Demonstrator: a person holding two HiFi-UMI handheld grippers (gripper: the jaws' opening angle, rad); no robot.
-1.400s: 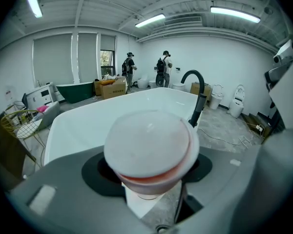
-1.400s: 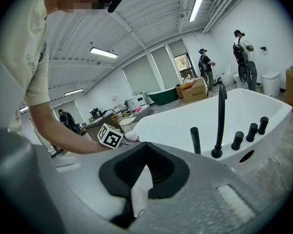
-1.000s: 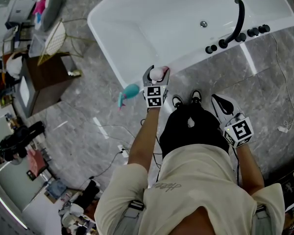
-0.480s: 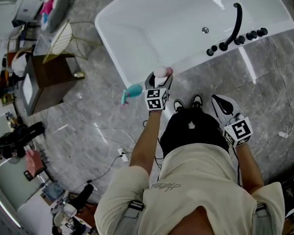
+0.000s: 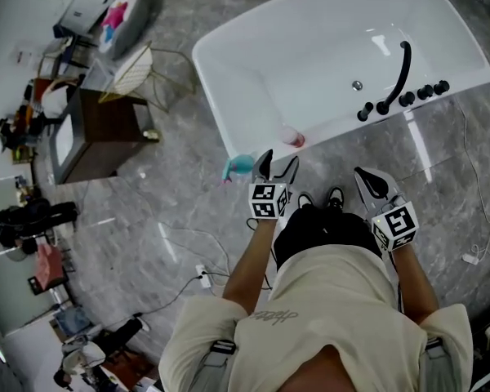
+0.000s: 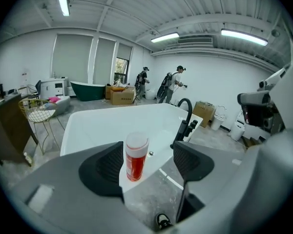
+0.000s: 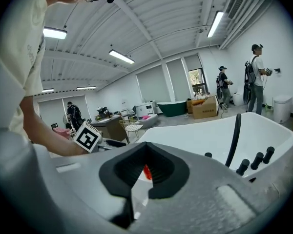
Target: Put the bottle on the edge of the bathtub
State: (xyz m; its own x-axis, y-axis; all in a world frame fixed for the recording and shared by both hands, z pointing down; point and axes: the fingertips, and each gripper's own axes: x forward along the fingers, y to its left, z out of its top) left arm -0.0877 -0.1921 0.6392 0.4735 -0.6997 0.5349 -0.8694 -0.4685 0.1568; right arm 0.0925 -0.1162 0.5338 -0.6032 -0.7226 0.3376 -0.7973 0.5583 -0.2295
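In the head view, the bottle [image 5: 292, 136] stands upright on the near rim of the white bathtub [image 5: 310, 55], left of the black faucet [image 5: 400, 68]. The left gripper [image 5: 278, 163] hangs just on the near side of the bottle with its tips pointing at it. The jaws are spread and clear of the bottle, which sits just past the tips and not between them. The right gripper [image 5: 367, 178] is further right, over the grey marble floor [image 5: 188, 211], well apart from the bottle. A teal object [image 5: 239, 167] lies on the floor just left of the left gripper.

In the left gripper view, the jaws stand wide and are closing. The bottle shows in the gap, closer to the left pad, and neither pad presses on it. It has red contents and a pale cap, and it rests on the tub's white edge, with the basin behind it.

In the right gripper view, the jaws are pressed together with nothing held. A red sliver of the bottle shows through the notch above the pads, far off on the tub's rim.
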